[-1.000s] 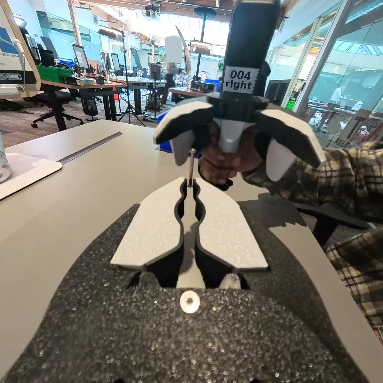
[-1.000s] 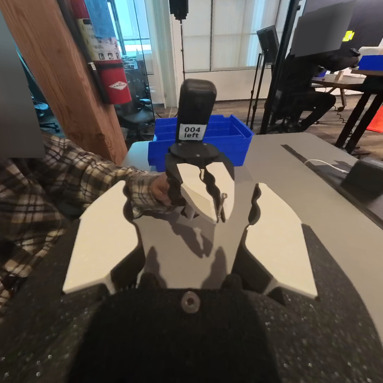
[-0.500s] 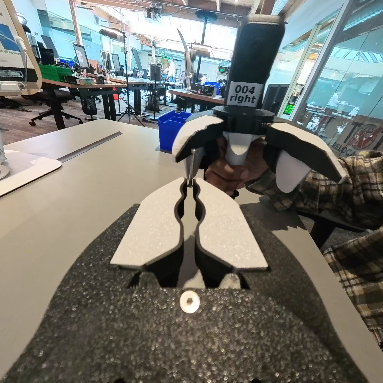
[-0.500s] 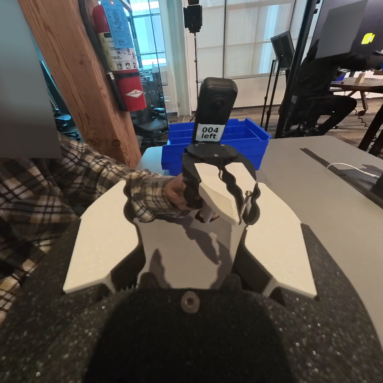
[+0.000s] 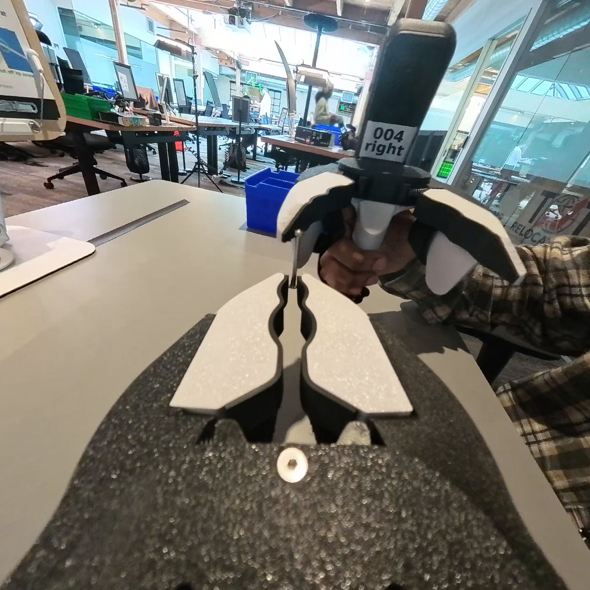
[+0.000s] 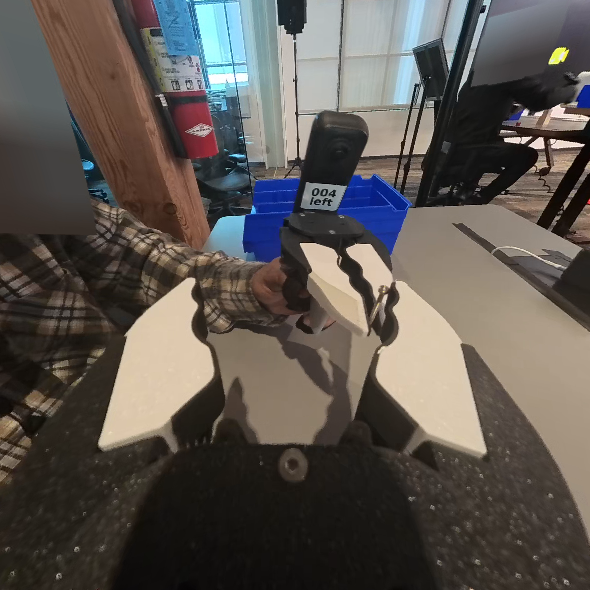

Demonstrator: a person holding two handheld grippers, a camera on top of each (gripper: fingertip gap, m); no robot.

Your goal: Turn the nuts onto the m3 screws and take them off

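My left gripper (image 5: 292, 278) is shut on the lower end of a thin metal screw (image 5: 295, 255), which stands upright above the grey table (image 5: 127, 287). My right gripper (image 5: 399, 252) faces it, held by a hand in a plaid sleeve, jaws wide open and empty. In the right wrist view the right gripper (image 6: 293, 287) is open, and the left gripper (image 6: 373, 319) holds the screw (image 6: 379, 303) just beside the right gripper's right finger (image 6: 415, 335). I see no nut in either view.
A blue bin (image 5: 268, 204) stands at the table's far edge; it also shows in the right wrist view (image 6: 376, 207). A white pad (image 5: 41, 255) lies at the left. A white cable (image 6: 523, 255) and a dark object lie at the right. A wooden post stands behind.
The right gripper has shifted sideways relative to the left one, so the screw now sits by one of its fingers instead of mid-gap. Both grips are unchanged.
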